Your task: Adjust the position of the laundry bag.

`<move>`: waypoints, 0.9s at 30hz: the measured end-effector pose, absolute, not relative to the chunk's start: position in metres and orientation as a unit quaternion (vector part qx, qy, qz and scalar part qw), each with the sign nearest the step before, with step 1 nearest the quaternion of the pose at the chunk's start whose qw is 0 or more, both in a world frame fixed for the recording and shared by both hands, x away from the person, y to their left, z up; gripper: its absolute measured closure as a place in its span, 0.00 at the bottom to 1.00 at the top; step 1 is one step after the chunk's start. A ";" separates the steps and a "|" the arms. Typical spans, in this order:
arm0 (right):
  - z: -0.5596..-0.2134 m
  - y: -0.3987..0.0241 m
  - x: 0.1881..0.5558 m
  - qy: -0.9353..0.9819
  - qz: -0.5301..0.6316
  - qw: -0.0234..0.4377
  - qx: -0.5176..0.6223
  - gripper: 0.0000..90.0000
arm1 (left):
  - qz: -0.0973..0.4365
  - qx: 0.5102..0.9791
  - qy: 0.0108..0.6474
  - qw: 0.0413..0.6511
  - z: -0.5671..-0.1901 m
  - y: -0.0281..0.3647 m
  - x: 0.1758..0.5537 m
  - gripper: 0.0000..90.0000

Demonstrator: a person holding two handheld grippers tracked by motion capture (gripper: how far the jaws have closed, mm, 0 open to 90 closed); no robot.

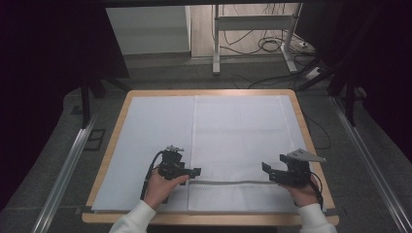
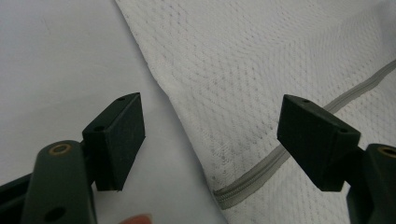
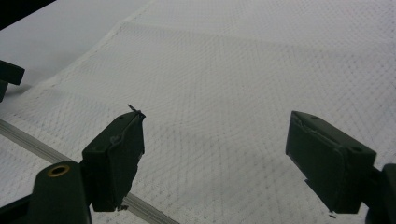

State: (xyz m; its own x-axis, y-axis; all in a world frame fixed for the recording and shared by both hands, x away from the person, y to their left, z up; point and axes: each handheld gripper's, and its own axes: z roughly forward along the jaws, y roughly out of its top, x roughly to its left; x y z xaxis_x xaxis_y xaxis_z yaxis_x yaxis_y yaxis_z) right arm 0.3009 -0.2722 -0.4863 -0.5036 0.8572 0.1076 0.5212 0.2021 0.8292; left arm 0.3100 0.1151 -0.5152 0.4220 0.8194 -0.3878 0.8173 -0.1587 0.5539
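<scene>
A white mesh bag point(image 1: 238, 131) lies flat on the right half of the table, with a grey zipper point(image 1: 228, 183) running across it near the front edge. My left gripper point(image 1: 197, 172) hovers at the zipper's left end with its jaws wide apart. In the left gripper view the left gripper point(image 2: 210, 135) straddles the bag's edge and the zipper end point(image 2: 261, 170), and nothing is pinched. My right gripper point(image 1: 266, 171) stands open at the zipper's right end. Seen from the right gripper view, the right gripper point(image 3: 215, 154) is over bare mesh point(image 3: 233, 60), with the zipper point(image 3: 28, 140) at the lower left.
A white sheet point(image 1: 155, 126) covers the wooden table point(image 1: 111, 145). Behind the table stand a metal desk frame point(image 1: 216, 43) and loose cables point(image 1: 272, 46) on the floor. Metal rails point(image 1: 68, 170) run along both sides, with dark curtains beyond.
</scene>
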 end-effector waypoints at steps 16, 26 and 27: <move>-0.486 -0.273 0.301 0.751 0.431 0.197 0.459 0.21 | -0.011 0.763 0.537 0.360 -0.523 0.112 0.314 0.34; -0.485 -0.275 0.301 0.749 0.432 0.199 0.461 0.21 | -0.014 0.763 0.538 0.358 -0.525 0.110 0.314 0.35; -0.485 -0.275 0.301 0.749 0.432 0.199 0.461 0.21 | -0.014 0.763 0.538 0.358 -0.525 0.110 0.314 0.35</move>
